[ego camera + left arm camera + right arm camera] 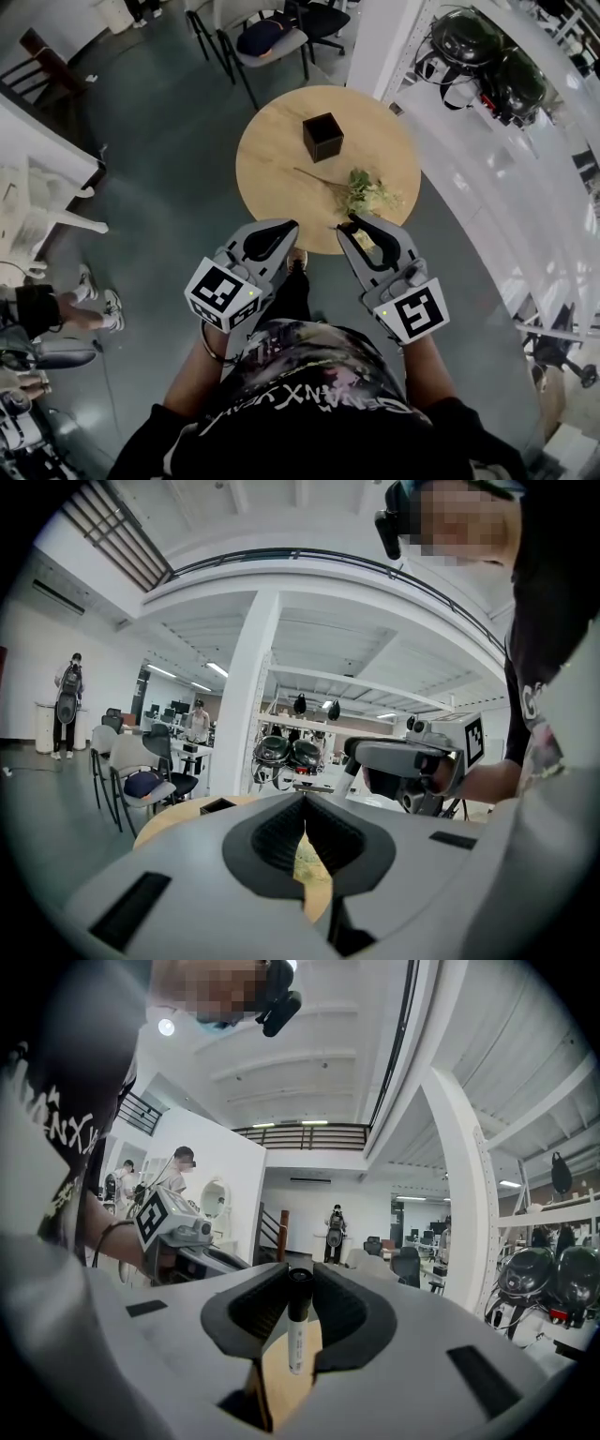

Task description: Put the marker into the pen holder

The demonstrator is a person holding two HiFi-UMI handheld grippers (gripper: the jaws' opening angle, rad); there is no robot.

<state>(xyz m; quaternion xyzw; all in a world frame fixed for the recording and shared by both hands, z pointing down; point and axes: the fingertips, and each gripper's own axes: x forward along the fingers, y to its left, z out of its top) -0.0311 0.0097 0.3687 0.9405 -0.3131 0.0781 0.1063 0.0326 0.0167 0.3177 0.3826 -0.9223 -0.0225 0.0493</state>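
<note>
1. Right gripper [300,1277] clamped on upright marker [295,1330], at table [272,164] near edge.
2. Left gripper [305,808] jaws together, empty, same table edge.
3. Pen holder [322,137] on table's far half.

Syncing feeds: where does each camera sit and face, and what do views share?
Head view: on the head, steeply down: table, pen holder, left hand-held gripper, right hand-held gripper, shirt.
Left gripper view: on its hand-held gripper, along shut empty jaws; table ahead, shirt right.
Right gripper view: on its hand-held gripper, along jaws gripping the marker; forearm left.
Shared: each gripper view shows the other hand-held gripper.
</note>
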